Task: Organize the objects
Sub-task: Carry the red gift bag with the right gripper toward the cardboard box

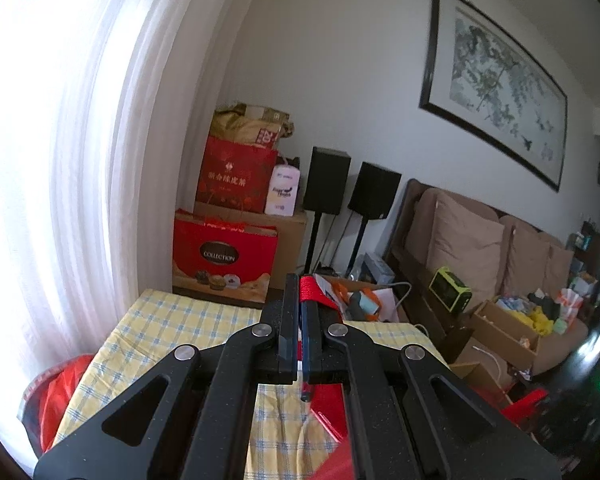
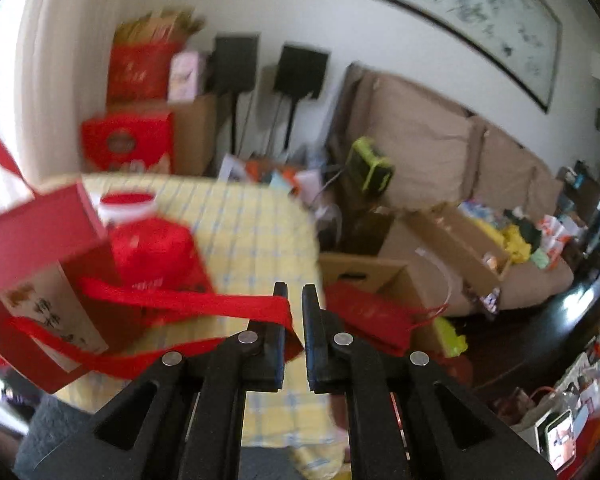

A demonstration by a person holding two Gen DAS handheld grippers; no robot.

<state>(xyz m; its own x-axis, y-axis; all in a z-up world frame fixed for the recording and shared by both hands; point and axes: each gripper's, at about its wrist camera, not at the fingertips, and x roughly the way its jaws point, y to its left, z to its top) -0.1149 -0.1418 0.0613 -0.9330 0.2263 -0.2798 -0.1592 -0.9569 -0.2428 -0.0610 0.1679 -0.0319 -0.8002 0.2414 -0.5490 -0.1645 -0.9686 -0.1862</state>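
My left gripper (image 1: pixel 300 296) is shut on a red ribbon handle (image 1: pixel 310 286), with part of a red gift bag (image 1: pixel 328 404) hanging below it over the yellow checked tablecloth (image 1: pixel 180 320). In the blurred right wrist view the red gift bag (image 2: pixel 40 260) hangs at the left above the tablecloth (image 2: pixel 252 220). A red-wrapped jar with a white neck (image 2: pixel 148 248) is right behind it. Its other ribbon handle (image 2: pixel 180 300) runs into the narrow slot of my right gripper (image 2: pixel 295 292), which is shut on it.
Stacked red gift boxes (image 1: pixel 224 248) and two black speakers (image 1: pixel 326 184) stand behind the table. A beige sofa (image 1: pixel 472 240) and open cardboard boxes (image 1: pixel 500 328) of clutter fill the right. A white curtain (image 1: pixel 60 160) hangs left. Another red bag (image 2: pixel 364 316) lies beside the table.
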